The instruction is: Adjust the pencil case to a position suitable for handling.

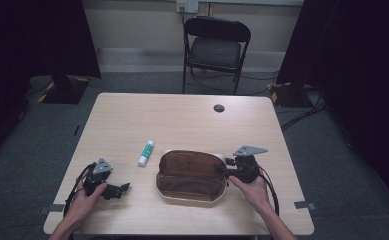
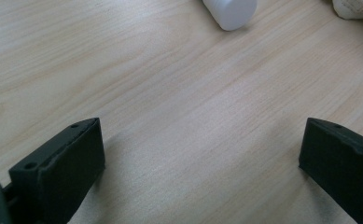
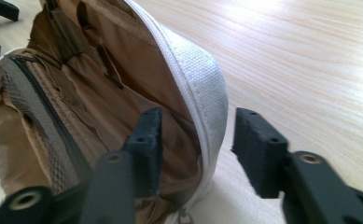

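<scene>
Room: we are seeing grey carpet, dark curtains at both sides, and a black folding chair (image 1: 216, 47) standing at 12 o'clock beyond the table.
Surface: a light wood table (image 1: 182, 120) is carrying everything; a small dark round cap (image 1: 219, 108) is sitting toward its far edge.
Pouch: a pencil case (image 1: 192, 176), white outside and brown inside, is lying unzipped and spread open near the table's front, slightly toward 4 o'clock from centre.
Glue stick: a white glue stick (image 1: 145, 153) with a green label is lying at 10 o'clock from the case, close by but apart.
Left gripper: the left gripper (image 1: 123, 189) is resting low at 9 o'clock of the case, well apart from it; its jaws are standing wide apart over bare wood, with the stick's white end (image 2: 230, 11) ahead.
Right gripper: the right gripper (image 3: 195, 135) is sitting at the case's 3 o'clock end; its jaws are straddling the white zippered rim (image 3: 202, 88), one inside on the brown lining, one outside, not yet closed on it.
Hands: we are seeing the left hand (image 1: 84, 200) and right hand (image 1: 254, 190) gripping the tools from 6 o'clock.
</scene>
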`<state>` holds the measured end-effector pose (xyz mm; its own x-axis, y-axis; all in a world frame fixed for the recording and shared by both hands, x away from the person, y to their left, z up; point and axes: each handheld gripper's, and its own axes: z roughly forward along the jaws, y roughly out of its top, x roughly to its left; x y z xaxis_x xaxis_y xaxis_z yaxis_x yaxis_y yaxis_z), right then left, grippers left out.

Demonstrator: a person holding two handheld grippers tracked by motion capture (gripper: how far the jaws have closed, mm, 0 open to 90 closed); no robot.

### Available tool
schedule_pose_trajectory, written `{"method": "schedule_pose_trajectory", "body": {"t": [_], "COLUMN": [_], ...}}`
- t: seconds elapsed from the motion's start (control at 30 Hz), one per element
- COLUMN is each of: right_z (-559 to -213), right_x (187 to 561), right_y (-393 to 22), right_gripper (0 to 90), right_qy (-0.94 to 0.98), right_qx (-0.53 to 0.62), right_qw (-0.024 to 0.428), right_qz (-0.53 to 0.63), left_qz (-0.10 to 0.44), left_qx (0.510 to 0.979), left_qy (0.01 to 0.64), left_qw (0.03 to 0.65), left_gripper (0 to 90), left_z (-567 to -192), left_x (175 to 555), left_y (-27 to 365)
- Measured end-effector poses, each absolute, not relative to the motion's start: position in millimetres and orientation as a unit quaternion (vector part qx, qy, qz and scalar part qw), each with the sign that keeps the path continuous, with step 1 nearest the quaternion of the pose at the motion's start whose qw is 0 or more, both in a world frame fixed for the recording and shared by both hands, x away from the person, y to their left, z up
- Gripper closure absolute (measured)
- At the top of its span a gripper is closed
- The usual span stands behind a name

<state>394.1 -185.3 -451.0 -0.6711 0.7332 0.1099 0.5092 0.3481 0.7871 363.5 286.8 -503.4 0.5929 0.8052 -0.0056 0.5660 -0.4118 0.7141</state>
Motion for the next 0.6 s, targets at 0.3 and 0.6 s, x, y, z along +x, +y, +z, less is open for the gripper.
{"method": "schedule_pose_trajectory", "body": {"t": [0.3, 0.6], "right_z": [-443.9, -444.0], "right_x": [381.8, 358.1], "right_y": [-199.8, -235.5], "right_gripper": [39.1, 33.4], "right_qy": [0.799, 0.783], "right_qx": [0.388, 0.414], "right_qw": [0.136, 0.155], "right_qz": [0.440, 0.438], "left_qz": [0.173, 0.175], "left_qx": [0.823, 0.823], "left_qy": [0.413, 0.415], "left_qw": [0.349, 0.346], "left_gripper": [0.1, 12.8], "left_z": [-503.5, -498.9], "left_x": [364.6, 366.7], "left_y": [287.5, 286.4]}}
